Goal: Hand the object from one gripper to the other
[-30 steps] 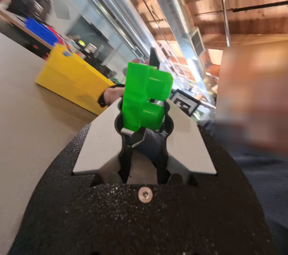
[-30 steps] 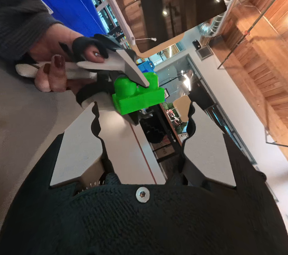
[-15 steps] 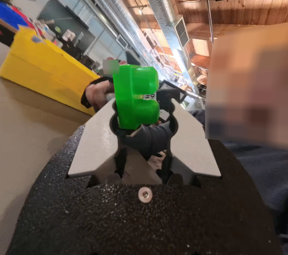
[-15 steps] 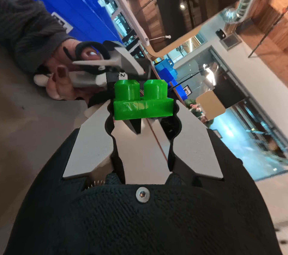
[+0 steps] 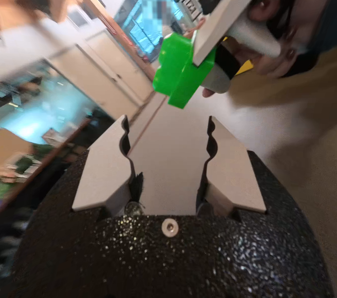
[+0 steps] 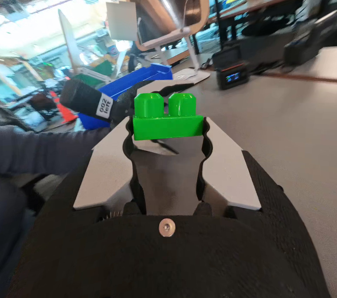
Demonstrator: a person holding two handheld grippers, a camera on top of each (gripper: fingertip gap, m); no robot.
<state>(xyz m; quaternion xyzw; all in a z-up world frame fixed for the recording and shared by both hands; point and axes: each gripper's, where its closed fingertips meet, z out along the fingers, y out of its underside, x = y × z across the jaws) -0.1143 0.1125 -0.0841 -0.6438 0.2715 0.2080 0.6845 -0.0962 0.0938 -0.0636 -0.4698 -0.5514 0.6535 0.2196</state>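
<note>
A green two-stud brick is clamped by its ends between the fingers of my right gripper, studs up, above the grey table. In the left wrist view the brick sits up and to the right, held by the right gripper's grey finger in a person's hand. My left gripper is open and empty, a short way back from the brick. Its black body shows behind and left of the brick in the right wrist view.
A blue bin lies on the table behind the left gripper. A small black device with a lit screen stands at the back right. A corner of a yellow bin shows behind the right gripper. A dark sleeve crosses the left side.
My left gripper has opened, let go of the brick and drawn back. My right gripper has closed on the brick's ends and now holds it alone. Both views have swung.
</note>
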